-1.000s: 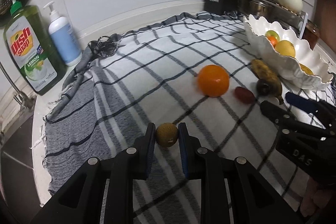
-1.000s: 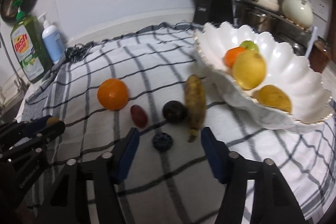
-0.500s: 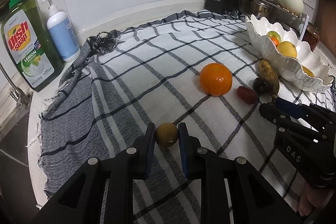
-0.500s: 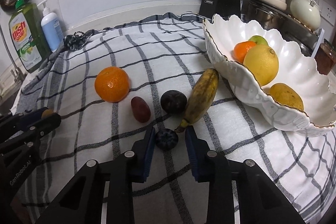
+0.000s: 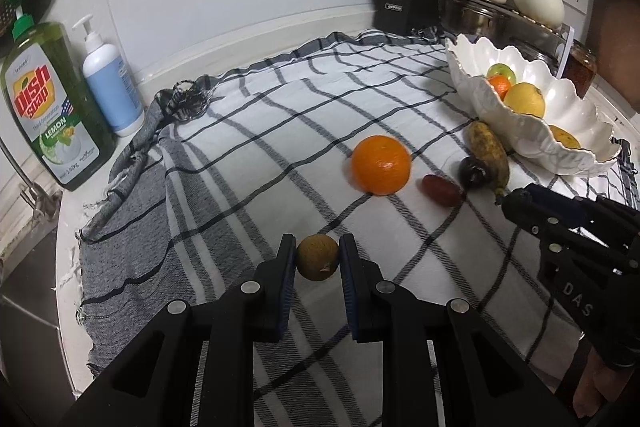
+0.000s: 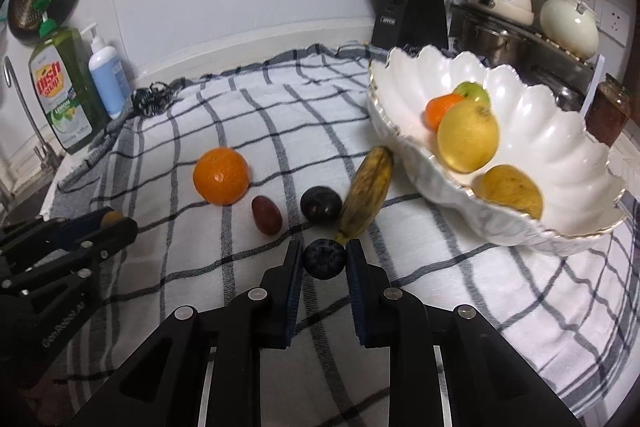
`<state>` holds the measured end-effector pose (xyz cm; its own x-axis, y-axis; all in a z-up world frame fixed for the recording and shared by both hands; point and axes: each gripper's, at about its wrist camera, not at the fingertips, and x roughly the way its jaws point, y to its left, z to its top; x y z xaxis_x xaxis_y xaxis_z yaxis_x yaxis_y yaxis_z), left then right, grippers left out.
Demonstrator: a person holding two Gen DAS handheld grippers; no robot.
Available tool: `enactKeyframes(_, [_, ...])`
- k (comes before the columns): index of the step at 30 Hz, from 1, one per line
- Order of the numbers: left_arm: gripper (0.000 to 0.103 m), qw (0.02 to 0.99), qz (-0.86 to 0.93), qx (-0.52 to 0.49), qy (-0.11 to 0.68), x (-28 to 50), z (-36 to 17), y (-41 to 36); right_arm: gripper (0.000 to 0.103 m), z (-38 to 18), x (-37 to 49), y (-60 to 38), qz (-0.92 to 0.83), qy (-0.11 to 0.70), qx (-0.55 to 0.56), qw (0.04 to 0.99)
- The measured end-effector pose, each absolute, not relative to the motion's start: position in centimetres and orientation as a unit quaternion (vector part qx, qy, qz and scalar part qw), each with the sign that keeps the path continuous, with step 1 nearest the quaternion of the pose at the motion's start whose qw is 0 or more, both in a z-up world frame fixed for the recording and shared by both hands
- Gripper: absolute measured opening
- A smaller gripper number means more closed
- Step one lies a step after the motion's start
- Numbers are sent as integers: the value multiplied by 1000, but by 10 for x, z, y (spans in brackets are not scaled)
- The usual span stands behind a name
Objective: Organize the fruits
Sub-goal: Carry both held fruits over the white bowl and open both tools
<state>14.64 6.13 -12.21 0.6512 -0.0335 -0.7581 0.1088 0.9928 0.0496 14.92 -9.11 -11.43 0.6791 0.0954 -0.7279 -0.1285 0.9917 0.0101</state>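
Observation:
My left gripper is shut on a small round brown fruit just above the checked cloth. My right gripper has its jaws closing on a dark blueberry, and the pads press it from both sides. On the cloth lie an orange, a red oval fruit, a dark plum and a browned banana. The white scalloped bowl to the right holds a lemon, a small orange, a green fruit and a yellow-brown fruit.
A dish soap bottle and a pump bottle stand at the back left, beside a tap and sink. A knife block, a steel pot and a white kettle line the back right. The cloth's frayed edge hangs at the left.
The right jaws went from wide apart to closed around the blueberry. The left gripper kept its hold on the brown fruit and stayed put.

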Motion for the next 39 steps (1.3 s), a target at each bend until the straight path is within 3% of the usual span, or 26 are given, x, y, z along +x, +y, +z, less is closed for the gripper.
enactKeyframes(23, [22, 918, -173, 64, 352, 188, -59, -69, 23, -46, 147, -216, -37, 324, 24, 945])
enactKeyframes(39, [25, 896, -213, 80, 382, 229, -78, -136, 23, -61, 176, -276, -65, 354, 43, 932])
